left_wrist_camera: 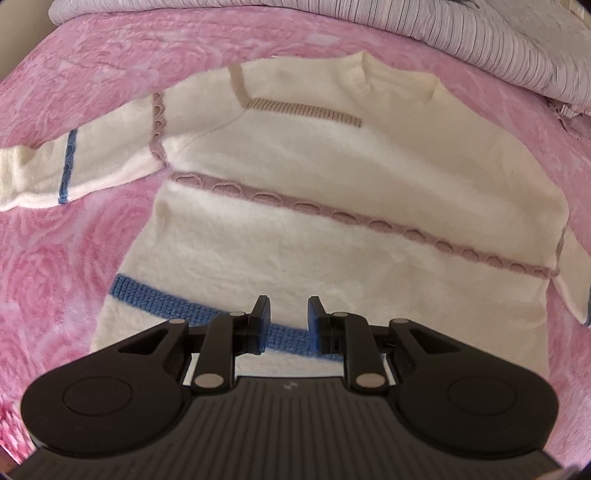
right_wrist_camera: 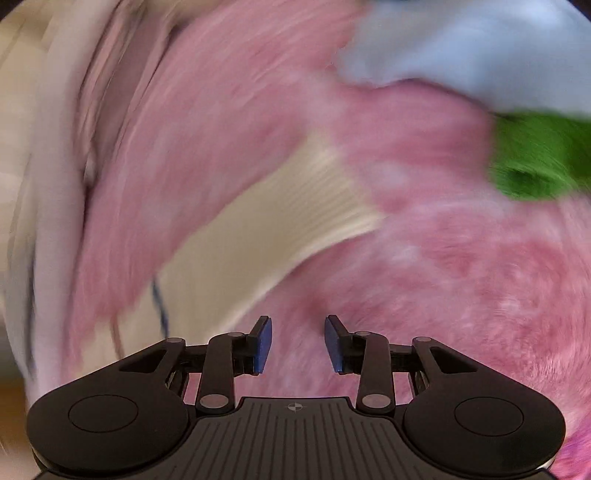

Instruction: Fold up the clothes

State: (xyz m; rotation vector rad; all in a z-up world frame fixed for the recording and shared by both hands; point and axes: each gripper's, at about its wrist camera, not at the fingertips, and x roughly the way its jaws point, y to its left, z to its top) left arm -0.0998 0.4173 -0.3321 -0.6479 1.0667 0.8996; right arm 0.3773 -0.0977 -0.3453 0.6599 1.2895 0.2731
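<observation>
A pink rose-patterned blanket [left_wrist_camera: 92,240] fills both views and lies under everything. Spread flat on it, ahead of the left gripper [left_wrist_camera: 289,321], lies a cream knit sweater [left_wrist_camera: 314,155], neckline at the far end and one sleeve stretched out to the left of the fingers. A striped white-and-lilac cloth [left_wrist_camera: 461,33] is heaped beyond the neckline. The left gripper's fingers stand a narrow gap apart with nothing pinched between them; the sweater's blue hem band [left_wrist_camera: 155,299] runs across just past their tips.

The right wrist view is smeared. The right gripper [right_wrist_camera: 298,345] has its fingers parted and empty over the blanket. Ahead and left of them a cream ribbed cuff [right_wrist_camera: 325,192] lies on the pink; far right sit a green cloth [right_wrist_camera: 535,158] and a pale blue cloth [right_wrist_camera: 480,48].
</observation>
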